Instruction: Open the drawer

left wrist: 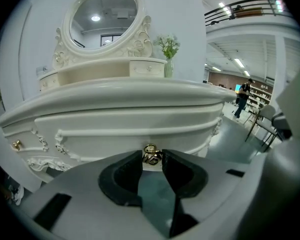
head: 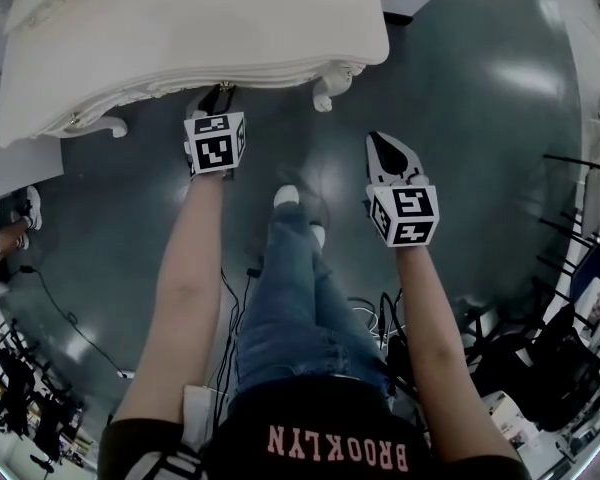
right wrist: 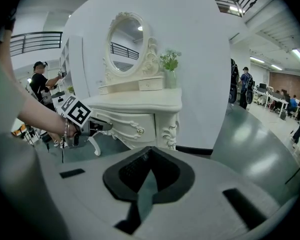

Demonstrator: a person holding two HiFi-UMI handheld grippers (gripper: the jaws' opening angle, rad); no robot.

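my left gripper (head: 216, 96) has its jaws closed on the gold knob (left wrist: 152, 155), pinched at the very tips, but the drawer (left wrist: 130, 134) in the table (head: 180, 28) front looks still pushed in, so the grip is done and the whole pull is left. my right gripper (right wrist: 149, 153) hangs off to the side, jaws together on nothing. a mirror (left wrist: 106, 14) and a vase (left wrist: 168, 68) stand on top, cables (head: 230, 298) lie behind, and i judge only my own legs (head: 290, 268), close before the drawer, could crowd the pull.
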